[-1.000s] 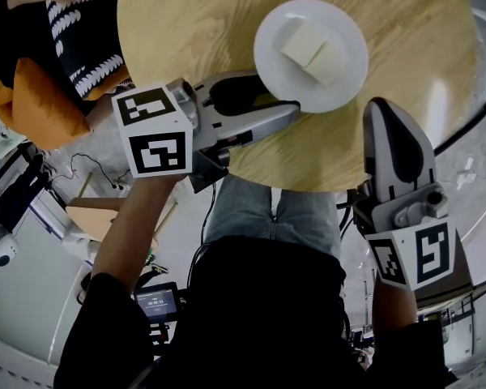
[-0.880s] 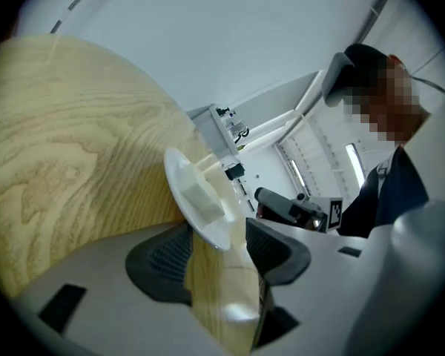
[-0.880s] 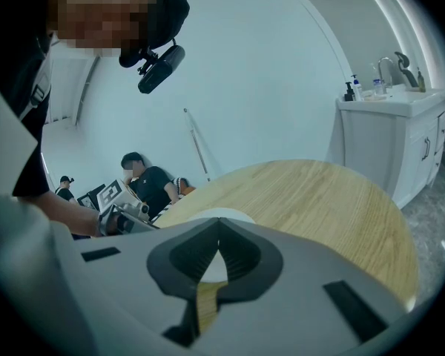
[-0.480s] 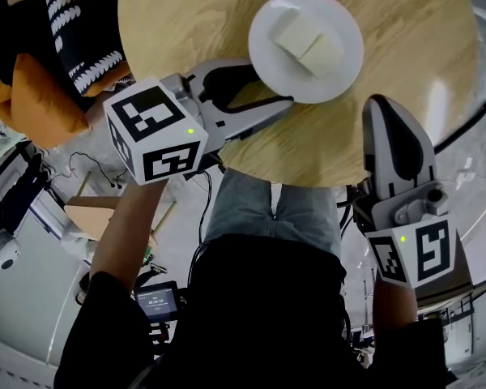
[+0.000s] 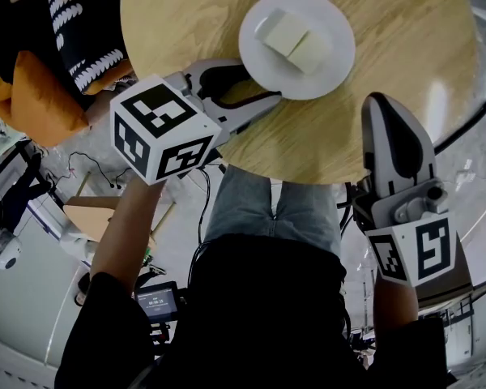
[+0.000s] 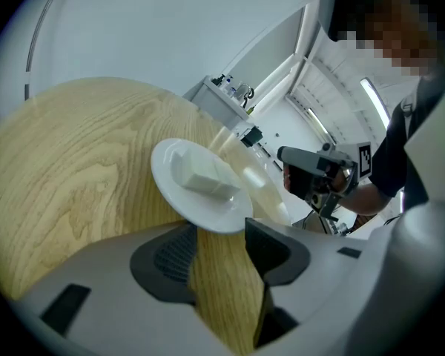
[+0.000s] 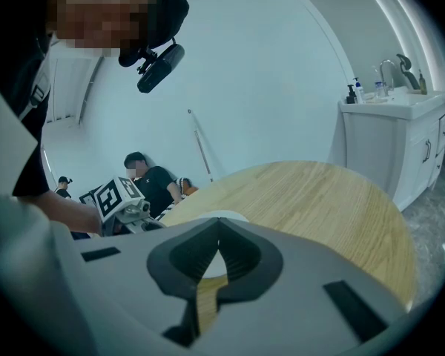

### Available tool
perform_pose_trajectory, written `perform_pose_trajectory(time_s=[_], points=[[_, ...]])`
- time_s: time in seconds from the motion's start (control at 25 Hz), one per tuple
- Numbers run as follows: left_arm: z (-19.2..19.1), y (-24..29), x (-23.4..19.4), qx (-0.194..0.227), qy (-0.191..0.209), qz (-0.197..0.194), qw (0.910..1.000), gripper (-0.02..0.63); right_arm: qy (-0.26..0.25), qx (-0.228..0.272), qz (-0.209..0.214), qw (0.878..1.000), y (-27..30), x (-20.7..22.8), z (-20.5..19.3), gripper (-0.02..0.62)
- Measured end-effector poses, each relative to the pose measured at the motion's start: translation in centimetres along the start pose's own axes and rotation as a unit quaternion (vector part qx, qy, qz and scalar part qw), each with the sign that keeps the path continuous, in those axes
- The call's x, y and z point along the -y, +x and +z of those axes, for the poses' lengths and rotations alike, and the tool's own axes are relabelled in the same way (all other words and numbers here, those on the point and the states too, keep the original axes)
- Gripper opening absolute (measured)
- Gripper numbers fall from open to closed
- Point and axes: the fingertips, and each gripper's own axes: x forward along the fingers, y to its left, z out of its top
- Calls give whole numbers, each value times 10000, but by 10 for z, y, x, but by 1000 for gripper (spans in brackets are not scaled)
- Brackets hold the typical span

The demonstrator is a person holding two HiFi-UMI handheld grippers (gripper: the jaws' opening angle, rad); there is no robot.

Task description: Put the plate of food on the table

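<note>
Plate of food (image 5: 267,70) down on the round wooden table (image 5: 405,47), left gripper (image 5: 259,86) open at its rim

At the far left of the head view, a person in a black-and-white patterned top (image 5: 81,23) sits close to the table's edge, with an orange cushion (image 5: 36,104) just below. Next comes the left gripper, its marker cube off the table's edge and its jaws reaching in over the wood. In the left gripper view (image 6: 219,236) the jaws stand apart and released. Only bare table (image 6: 74,191) shows between them, and the plate's near rim (image 6: 215,210) sits right at their tips. I cannot tell whether a tip touches it. The white plate lies flat on the wood, toward the near side of the table, and carries two pale blocks of food (image 5: 292,39) side by side at its middle.

Right of the plate and well apart from it, the right gripper (image 5: 385,112) hangs at the table's near edge, pointing inward. Its own view (image 7: 218,221) shows the jaws clenched together at the tips with nothing held. A sliver of the plate (image 7: 230,214) and the table (image 7: 319,199) lie beyond them. At the far right of that view stands a white sink cabinet (image 7: 393,147)
</note>
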Motion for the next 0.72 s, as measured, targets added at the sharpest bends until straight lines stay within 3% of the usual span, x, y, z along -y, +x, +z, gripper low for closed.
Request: perform_pose_trajectory(time_s=[0.72], points=[[-17,0,-21,-906,-246,707,9931,209,-11,42,-1,10000,10,-10,-4,8]])
